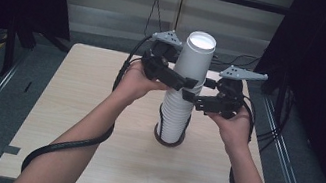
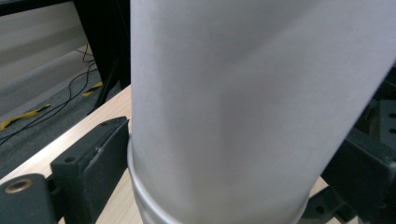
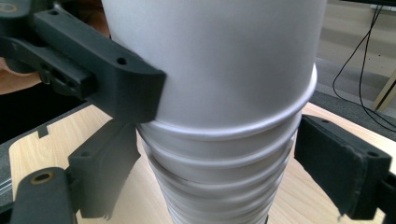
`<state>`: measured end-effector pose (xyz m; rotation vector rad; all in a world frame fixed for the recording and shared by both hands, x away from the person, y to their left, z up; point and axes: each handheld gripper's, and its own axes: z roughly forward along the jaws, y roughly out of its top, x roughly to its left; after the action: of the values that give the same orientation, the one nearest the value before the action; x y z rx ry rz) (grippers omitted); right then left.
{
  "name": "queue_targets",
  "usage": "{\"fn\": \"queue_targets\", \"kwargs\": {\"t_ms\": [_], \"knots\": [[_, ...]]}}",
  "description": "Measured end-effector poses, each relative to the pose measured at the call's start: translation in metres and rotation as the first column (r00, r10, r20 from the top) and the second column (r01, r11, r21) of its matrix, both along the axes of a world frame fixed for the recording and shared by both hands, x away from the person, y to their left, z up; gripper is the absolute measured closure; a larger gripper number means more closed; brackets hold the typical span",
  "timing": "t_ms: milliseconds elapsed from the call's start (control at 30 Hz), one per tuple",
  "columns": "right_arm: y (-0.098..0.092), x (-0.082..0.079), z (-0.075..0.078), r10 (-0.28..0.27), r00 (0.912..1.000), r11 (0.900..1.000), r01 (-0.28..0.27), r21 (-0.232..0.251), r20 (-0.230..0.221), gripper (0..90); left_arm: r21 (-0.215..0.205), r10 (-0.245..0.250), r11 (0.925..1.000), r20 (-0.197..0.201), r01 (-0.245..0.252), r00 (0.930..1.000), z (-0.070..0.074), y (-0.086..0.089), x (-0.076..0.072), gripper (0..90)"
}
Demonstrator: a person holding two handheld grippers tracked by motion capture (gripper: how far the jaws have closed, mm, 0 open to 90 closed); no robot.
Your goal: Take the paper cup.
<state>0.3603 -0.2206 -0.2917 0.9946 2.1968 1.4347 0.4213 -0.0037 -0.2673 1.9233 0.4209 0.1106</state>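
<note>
In the middle of the tabletop (image 1: pixel 88 159) a tall stack of white paper cups (image 1: pixel 174 116) stands upside down, the top cup (image 1: pixel 194 59) riding high. The left tool (image 1: pixel 192 82) straddles that cup, jaws slack beside its wall; the right tool (image 1: pixel 190 96) brackets the rims below, unclamped. I'd steady the stack low first, then lift the top cup straight upward.
</note>
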Motion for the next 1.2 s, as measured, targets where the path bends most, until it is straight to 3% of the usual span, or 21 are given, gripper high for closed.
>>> {"fn": "queue_targets", "kwargs": {"t_ms": [200, 267, 433, 500, 533, 600, 667, 833, 1033, 1200], "knots": [[0.000, 0.000, -0.001, 0.001, 0.9999, 1.000, -0.001, 0.003, -0.016, 15.0, -0.006, 0.024, 0.9997, -0.003, -0.024, 0.9997, 0.000, 0.000, -0.003, 8.3], [0.001, 0.000, 0.000, 0.004, 1.0000, 0.999, -0.005, -0.038, -0.005, 15.7, -0.002, 0.031, 0.9995, -0.001, -0.031, 0.9995, 0.000, 0.000, -0.003, 8.6], [0.002, -0.001, 0.000, 0.005, 1.0000, 0.999, -0.005, -0.053, 0.003, 16.8, 0.014, 0.031, 0.9994, -0.003, -0.031, 0.9995, 0.002, -0.001, -0.002, 8.8], [0.004, -0.003, 0.000, -0.005, 0.9998, 0.995, 0.007, -0.095, 0.020, 19.4, 0.005, 0.035, 0.9994, -0.005, -0.035, 0.9994, 0.004, 0.000, -0.002, 9.1], [0.004, -0.003, -0.001, -0.005, 0.9998, 0.996, 0.007, -0.087, 0.021, 19.6, -0.036, 0.030, 0.9989, 0.000, -0.030, 0.9995, 0.008, 0.002, -0.003, 9.5], [0.002, -0.002, -0.001, -0.002, 0.9998, 0.997, 0.004, -0.076, 0.021, 19.8, -0.045, 0.027, 0.9986, 0.002, -0.027, 0.9996, 0.011, 0.002, -0.003, 9.4], [0.000, -0.001, -0.002, 0.003, 0.9999, 0.998, -0.002, -0.060, 0.015, 20.2, -0.024, 0.026, 0.9994, 0.014, -0.026, 0.9996, 0.018, 0.001, -0.004, 9.5], [0.001, -0.002, -0.002, 0.002, 0.9998, 0.997, -0.001, -0.074, 0.017, 20.3, -0.016, 0.028, 0.9995, 0.021, -0.027, 0.9994, 0.027, 0.000, -0.004, 9.2], [-0.002, -0.001, -0.005, 0.011, 0.9999, 0.999, -0.011, -0.053, 0.001, 19.0, -0.004, 0.036, 0.9993, 0.019, -0.036, 0.9992, 0.022, 0.000, -0.003, 9.1], [-0.006, -0.004, 0.000, -0.001, 0.9995, 1.000, 0.002, -0.012, 0.033, 13.6, -0.004, 0.034, 0.9994, 0.009, -0.034, 0.9994, 0.013, 0.000, -0.002, 8.8]]}}
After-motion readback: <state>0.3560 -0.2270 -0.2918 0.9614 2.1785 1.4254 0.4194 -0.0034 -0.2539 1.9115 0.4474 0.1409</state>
